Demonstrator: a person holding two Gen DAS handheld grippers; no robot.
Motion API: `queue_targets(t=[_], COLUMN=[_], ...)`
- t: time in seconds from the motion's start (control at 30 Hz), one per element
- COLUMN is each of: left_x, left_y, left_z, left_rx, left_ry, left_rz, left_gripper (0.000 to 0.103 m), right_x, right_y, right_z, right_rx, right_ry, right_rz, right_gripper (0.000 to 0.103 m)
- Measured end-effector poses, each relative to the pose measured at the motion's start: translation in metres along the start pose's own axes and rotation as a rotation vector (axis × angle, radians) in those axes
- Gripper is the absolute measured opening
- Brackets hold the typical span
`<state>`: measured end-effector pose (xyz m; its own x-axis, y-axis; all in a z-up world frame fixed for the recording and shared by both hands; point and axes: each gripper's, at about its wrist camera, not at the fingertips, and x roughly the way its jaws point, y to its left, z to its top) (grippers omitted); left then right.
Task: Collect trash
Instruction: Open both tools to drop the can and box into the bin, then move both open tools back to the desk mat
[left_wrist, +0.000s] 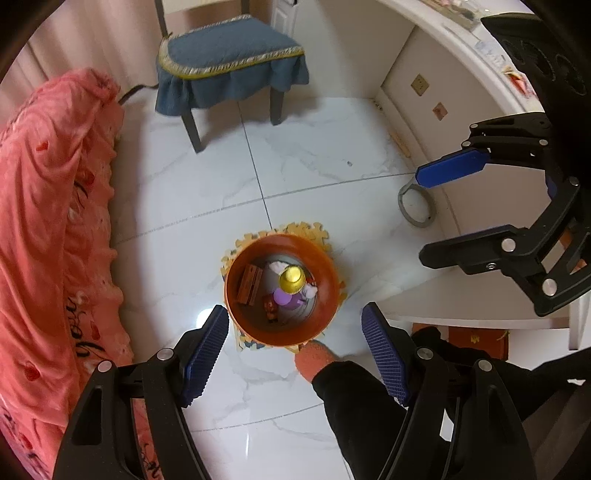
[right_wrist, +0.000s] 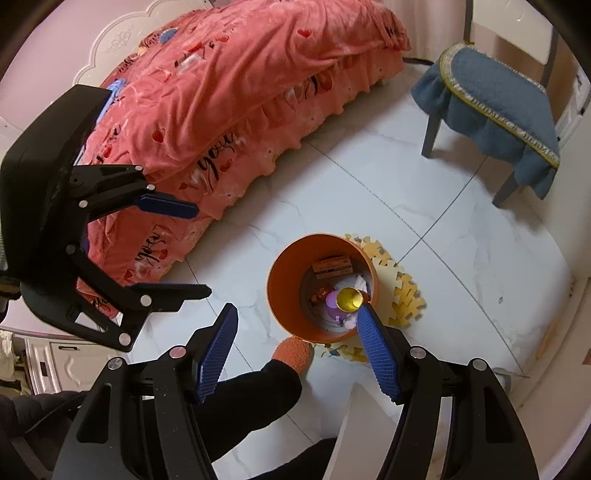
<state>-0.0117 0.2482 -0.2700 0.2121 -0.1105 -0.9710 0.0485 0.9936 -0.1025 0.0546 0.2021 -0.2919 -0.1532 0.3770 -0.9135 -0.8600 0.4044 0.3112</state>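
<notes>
An orange waste bin (left_wrist: 325, 280) (right_wrist: 284, 291) stands on the white tiled floor, on a yellow foam puzzle mat (right_wrist: 404, 295). Inside it lie a gold can (left_wrist: 291, 278) (right_wrist: 349, 298), a brown box (left_wrist: 249, 284) (right_wrist: 332, 266), a purple piece (left_wrist: 283, 297) (right_wrist: 332, 301), white tissue and a small red wrapper. My left gripper (left_wrist: 295, 350) hovers above the bin, open, nothing between its blue pads. My right gripper (right_wrist: 295, 354) also hangs over the bin, open and empty. Each gripper shows in the other's view: the right gripper (left_wrist: 439, 218), the left gripper (right_wrist: 192, 251).
A bed with a pink cover (left_wrist: 55, 221) (right_wrist: 229, 110) lies beside the bin. A blue-cushioned chair (left_wrist: 229, 62) (right_wrist: 495, 110) stands farther off. A white desk (left_wrist: 461, 74) curves along one side. The person's orange slipper (left_wrist: 314, 358) (right_wrist: 293, 350) and dark trouser leg touch the bin's near side.
</notes>
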Motion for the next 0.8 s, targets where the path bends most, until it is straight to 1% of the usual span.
queue_targets(t=[0.27, 0.47, 0.57, 0.63, 0.67, 0.73, 0.8], left_x=[-0.036, -0.063, -0.079, -0.088, -0.092, -0.100, -0.106], left_y=[-0.034, -0.069, -0.091, -0.108, -0.116, -0.133, -0.149], left_z=[0.016, 0.028, 0.032, 0.036, 0.038, 0.041, 0.046], left_rx=[0.046, 0.121, 0.160, 0.188, 0.204, 0.245, 0.280], left_ry=[-0.068, -0.115, -0.147, -0.165, -0.176, -0.201, -0.208], left_rz=[0.008, 0.012, 0.008, 0.007, 0.011, 0.006, 0.001], left_gripper=[0.075, 0.075, 0.075, 0.079, 0.085, 0.086, 0.086], right_x=[-0.069, -0.120, -0.152, -0.168, -0.178, -0.194, -0.209], right_y=[-0.003, -0.007, -0.012, -0.015, -0.018, -0.023, -0.028], right_z=[-0.023, -0.048, -0.067, -0.079, -0.086, -0.099, -0.111], right_rx=[0.032, 0.069, 0.095, 0.109, 0.118, 0.130, 0.147], right_ry=[-0.096, -0.173, -0.221, -0.245, -0.258, -0.277, -0.297], right_rz=[-0.007, -0.030, -0.047, -0.062, -0.071, -0.090, -0.113], right_gripper=[0.069, 0.069, 0.069, 0.069, 0.069, 0.069, 0.069])
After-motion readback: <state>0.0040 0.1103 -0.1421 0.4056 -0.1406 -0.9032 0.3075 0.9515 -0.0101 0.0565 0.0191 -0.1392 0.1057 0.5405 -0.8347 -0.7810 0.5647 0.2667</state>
